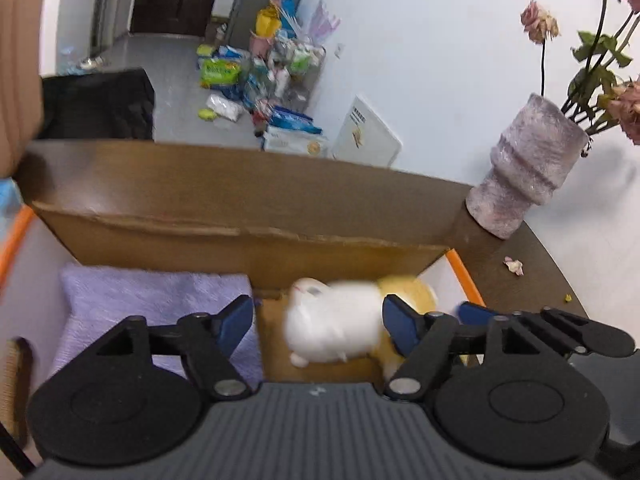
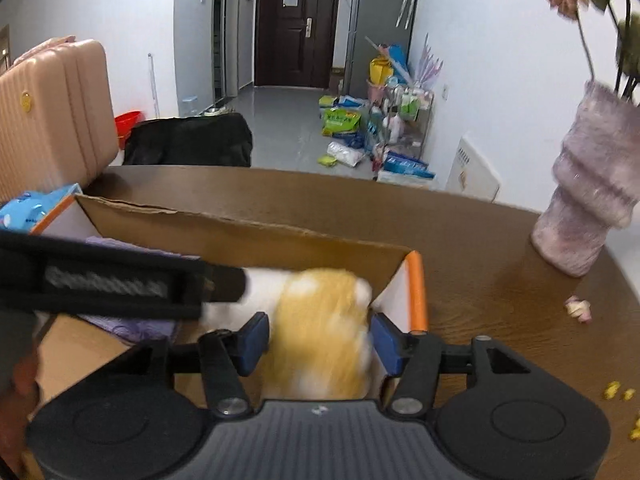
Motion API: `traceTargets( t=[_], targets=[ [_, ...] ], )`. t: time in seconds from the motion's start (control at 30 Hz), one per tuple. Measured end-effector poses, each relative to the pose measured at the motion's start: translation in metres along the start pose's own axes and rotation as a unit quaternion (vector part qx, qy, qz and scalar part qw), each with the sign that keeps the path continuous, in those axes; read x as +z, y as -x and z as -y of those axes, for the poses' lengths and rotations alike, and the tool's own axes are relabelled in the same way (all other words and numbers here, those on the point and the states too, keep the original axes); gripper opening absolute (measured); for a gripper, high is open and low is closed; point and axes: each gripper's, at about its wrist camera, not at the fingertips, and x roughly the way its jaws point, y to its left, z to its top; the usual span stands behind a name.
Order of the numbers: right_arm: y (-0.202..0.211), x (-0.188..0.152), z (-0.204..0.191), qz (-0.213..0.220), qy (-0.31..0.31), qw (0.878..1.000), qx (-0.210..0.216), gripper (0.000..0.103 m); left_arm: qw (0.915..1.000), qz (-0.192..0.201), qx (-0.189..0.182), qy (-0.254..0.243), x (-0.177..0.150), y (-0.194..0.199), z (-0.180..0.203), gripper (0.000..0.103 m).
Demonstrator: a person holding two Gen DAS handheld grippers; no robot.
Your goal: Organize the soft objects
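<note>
A cardboard box [image 1: 200, 236] with orange edges stands on the brown table. A folded purple towel [image 1: 132, 300] lies in its left half. A white plush toy [image 1: 334, 322], blurred, sits between the fingers of my open left gripper [image 1: 318, 320], inside the box. A yellow-and-white plush toy [image 2: 320, 332], blurred, sits between the fingers of my open right gripper [image 2: 320, 340], at the box's right end. The yellow toy also shows in the left wrist view [image 1: 412, 288], behind the white one. The left gripper's body [image 2: 100, 284] crosses the right wrist view.
A fuzzy purple vase [image 1: 528, 168] with dried roses stands on the table right of the box. Small scraps [image 2: 578, 308] lie near it. A pink suitcase [image 2: 52, 108] and a blue packet [image 2: 36, 208] are at the left. Clutter lies on the floor beyond.
</note>
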Motion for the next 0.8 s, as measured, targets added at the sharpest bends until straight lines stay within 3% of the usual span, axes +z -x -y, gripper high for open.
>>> traceTargets(
  t=[0.23,0.43,0.63,0.8],
  targets=[
    [0.093,0.019,0.017,0.049,0.005,0.999,-0.006,0.061,0.9981,0.044,0.027,-0.033,0.011,0.099,0.008,0.079],
    [0.206,0.023,0.035,0.099,0.006,0.995,0.007,0.077,0.9902,0.106,0.049,-0.077,-0.001,0.217,0.021,0.093],
    [0.278,-0.008,0.026,0.129,-0.001,0.992,0.017,0.080,0.9823,0.157,0.053,-0.089,-0.049,0.302,0.034,0.097],
    [0.321,-0.077,0.000,0.168,0.008,0.985,0.033,0.086,0.9796,0.172,0.037,-0.097,-0.133,0.336,0.028,0.101]
  ],
)
